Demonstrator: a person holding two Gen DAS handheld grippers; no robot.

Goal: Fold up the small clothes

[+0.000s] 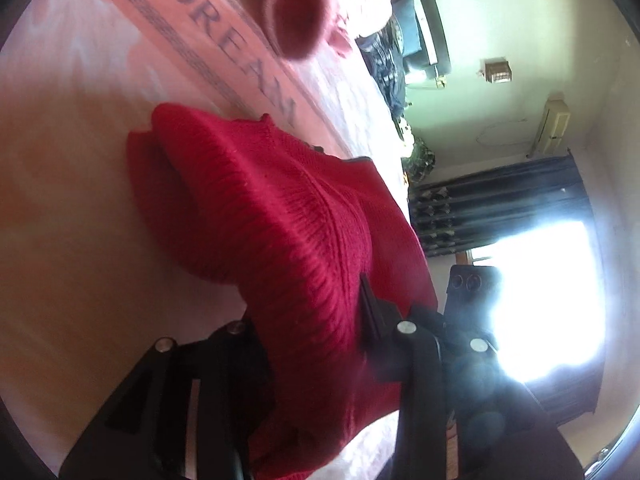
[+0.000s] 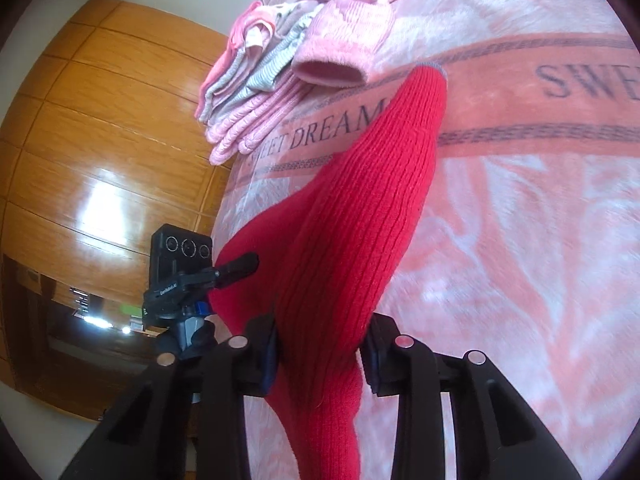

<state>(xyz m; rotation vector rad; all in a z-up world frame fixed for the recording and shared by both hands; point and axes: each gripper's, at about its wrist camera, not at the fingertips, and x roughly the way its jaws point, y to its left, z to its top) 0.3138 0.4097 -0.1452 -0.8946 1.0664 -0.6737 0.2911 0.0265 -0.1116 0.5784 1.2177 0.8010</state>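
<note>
A: Where the near edge begins, what is listed?

B: Left gripper (image 1: 316, 336), pinching red knit garment (image 1: 280, 208); right gripper (image 2: 320, 344), likewise clamped on that garment (image 2: 360, 200), which is lifted above the pink blanket (image 2: 520, 240).

A: And farther off?

B: Lettered band "DREAM" (image 2: 340, 124); pink fuzzy sleeve (image 2: 340, 52); stack of folded pink clothes (image 2: 248, 92); wooden wardrobe (image 2: 100, 140) beyond.

One red ribbed knitted garment (image 2: 360, 216) is in view, along with one fluffy pink knitted piece with an open cuff (image 2: 344, 44) at about twelve o'clock from it. One stack of folded pink and grey striped small clothes (image 2: 248, 92) sits at eleven o'clock, too bunched to count piece by piece. There is one pink plush bed blanket printed with lettering (image 2: 520, 208), and two black grippers, each with two fingers (image 2: 260, 344).
</note>
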